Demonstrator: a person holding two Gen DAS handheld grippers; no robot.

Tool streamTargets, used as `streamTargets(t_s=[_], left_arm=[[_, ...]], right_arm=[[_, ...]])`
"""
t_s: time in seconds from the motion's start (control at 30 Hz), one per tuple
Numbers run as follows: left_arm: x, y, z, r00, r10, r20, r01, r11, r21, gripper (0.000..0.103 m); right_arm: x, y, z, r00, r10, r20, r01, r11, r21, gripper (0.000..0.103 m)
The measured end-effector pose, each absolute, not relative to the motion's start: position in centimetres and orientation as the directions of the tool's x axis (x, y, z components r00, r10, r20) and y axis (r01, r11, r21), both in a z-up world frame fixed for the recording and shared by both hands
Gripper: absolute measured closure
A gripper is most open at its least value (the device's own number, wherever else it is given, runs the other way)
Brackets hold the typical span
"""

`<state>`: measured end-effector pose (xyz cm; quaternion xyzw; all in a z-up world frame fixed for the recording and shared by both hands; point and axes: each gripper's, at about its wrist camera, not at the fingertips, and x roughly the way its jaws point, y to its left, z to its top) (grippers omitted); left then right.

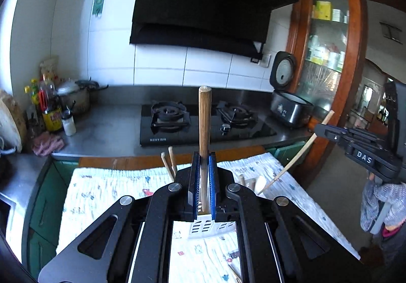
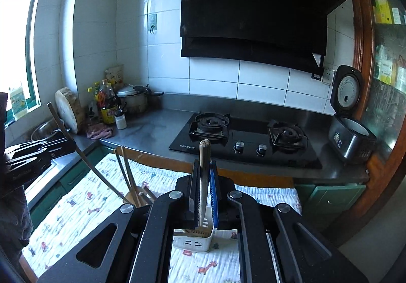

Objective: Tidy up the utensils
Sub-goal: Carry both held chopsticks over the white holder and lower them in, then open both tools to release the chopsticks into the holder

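Above the patterned quilted tabletop (image 2: 76, 206), carrying one brown wooden chopstick (image 1: 205, 125) in each clamped jaws, white slotted holder (image 2: 195, 239) awaiting more.

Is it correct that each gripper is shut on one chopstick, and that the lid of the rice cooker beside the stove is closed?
Not fully. The left gripper and right gripper are each shut on one chopstick, but the rice cooker beside the stove stands with its lid open, as the right wrist view shows.

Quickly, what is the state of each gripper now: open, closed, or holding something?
Left gripper: closed on a wooden chopstick.
Right gripper: closed on a second wooden chopstick.
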<state>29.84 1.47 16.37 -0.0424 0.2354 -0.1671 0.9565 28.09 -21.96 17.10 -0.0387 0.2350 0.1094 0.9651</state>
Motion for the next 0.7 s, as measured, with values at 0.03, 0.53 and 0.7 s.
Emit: streamTargets(t_s=[0.03,0.53,0.7], left_arm=[[30.3,1.5,15.8,0.834,-0.333,-0.441,0.291,0.943,-0.162,0.097],[33.8,1.7,10.0,0.761,-0.331,-0.557,0.268,0.944,-0.195,0.097],[34.3,1.6,9.1,0.748,-0.337,-0.572,0.269,0.941,-0.203,0.097]], right_arm=[[28.4,-21.9,16.7,0.861,0.199,-0.469,-0.234,0.972,-0.018,0.096],[30.7,-21.0,11.0,0.803,0.183,-0.567,-0.245,0.969,-0.033,0.096],[30.8,-21.2,10.4,0.797,0.185,-0.575,-0.244,0.969,-0.026,0.096]])
